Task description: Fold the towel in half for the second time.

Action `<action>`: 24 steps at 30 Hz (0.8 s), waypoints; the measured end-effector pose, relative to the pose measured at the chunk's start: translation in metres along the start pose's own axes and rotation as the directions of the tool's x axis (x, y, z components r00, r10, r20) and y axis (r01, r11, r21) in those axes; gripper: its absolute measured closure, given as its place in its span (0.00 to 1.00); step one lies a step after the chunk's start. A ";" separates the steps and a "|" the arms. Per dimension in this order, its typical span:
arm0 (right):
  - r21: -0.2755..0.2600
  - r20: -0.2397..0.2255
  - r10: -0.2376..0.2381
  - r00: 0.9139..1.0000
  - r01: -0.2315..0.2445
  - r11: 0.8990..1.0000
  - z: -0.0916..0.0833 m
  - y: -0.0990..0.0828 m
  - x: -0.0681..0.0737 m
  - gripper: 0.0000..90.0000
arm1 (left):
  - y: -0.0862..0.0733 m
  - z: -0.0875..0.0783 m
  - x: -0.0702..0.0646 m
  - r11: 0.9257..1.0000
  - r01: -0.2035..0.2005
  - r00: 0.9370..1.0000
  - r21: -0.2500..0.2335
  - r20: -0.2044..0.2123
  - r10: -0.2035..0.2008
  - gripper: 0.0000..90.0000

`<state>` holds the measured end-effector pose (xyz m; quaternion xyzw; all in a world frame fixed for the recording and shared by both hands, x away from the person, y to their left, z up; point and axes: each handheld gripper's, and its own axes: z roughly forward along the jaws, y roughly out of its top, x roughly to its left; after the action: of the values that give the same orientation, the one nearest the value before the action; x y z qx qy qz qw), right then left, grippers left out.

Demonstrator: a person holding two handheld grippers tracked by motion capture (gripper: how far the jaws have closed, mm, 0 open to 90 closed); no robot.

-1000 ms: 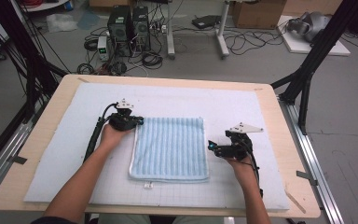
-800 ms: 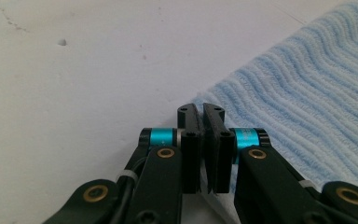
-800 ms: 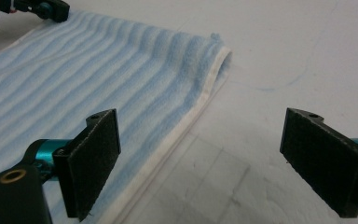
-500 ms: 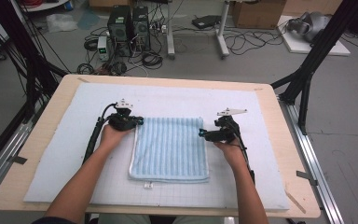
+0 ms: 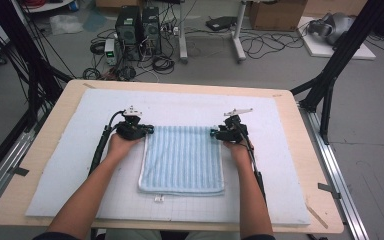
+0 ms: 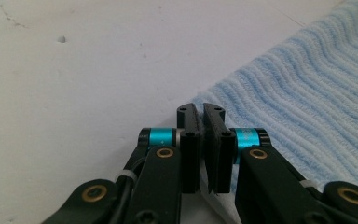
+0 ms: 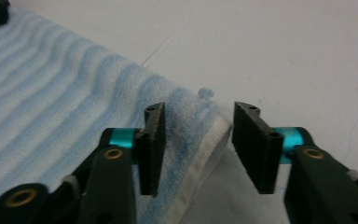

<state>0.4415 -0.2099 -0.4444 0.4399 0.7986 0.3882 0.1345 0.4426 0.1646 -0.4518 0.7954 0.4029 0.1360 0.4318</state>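
A light blue ribbed towel (image 5: 182, 160) lies folded flat on the white mat (image 5: 70, 165). My left gripper (image 5: 147, 131) is at its far left corner, jaws shut on the corner's hem; the left gripper view shows the left gripper (image 6: 201, 112) pinched together at the towel (image 6: 307, 93) edge. My right gripper (image 5: 214, 133) is at the far right corner. In the right gripper view the right gripper (image 7: 199, 114) straddles the white-hemmed corner of the towel (image 7: 51, 93). Its jaws have just been closing, and a gap still shows beside the right pad (image 7: 254, 144).
The mat covers most of a wooden table (image 5: 325, 200). Black frame legs (image 5: 330, 75) stand at the table's sides. On the floor beyond the far edge are computer towers (image 5: 137, 25) and cables.
My right gripper moved from beside the towel's right edge up and left to its far right corner, and its jaws narrowed around the corner. The left gripper stayed put.
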 end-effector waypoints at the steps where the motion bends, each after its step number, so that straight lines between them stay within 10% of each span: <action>1: -0.001 -0.009 0.002 1.000 -0.002 1.000 0.002 -0.001 0.000 0.67 | 0.000 0.000 0.000 1.000 0.000 1.000 -0.001 0.001 0.000 0.94; 6: 0.001 -0.048 -0.011 0.999 0.011 1.000 0.002 -0.001 -0.001 0.91 | 0.000 0.000 0.000 1.000 0.006 1.000 -0.003 0.006 -0.006 0.95; 12: -0.008 -0.012 -0.055 0.998 0.055 0.998 0.001 0.002 0.002 0.93 | 0.005 -0.005 0.008 0.995 0.062 0.998 -0.084 0.005 -0.062 0.96; 24: -0.133 -0.031 -0.025 0.999 0.021 0.991 -0.017 0.012 0.000 0.93 | 0.027 -0.022 0.010 0.983 0.045 0.999 -0.176 0.032 -0.040 0.96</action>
<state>0.4393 -0.2151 -0.4243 0.4143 0.7782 0.4458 0.1549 0.4507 0.1771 -0.4187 0.7472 0.3998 0.1505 0.5092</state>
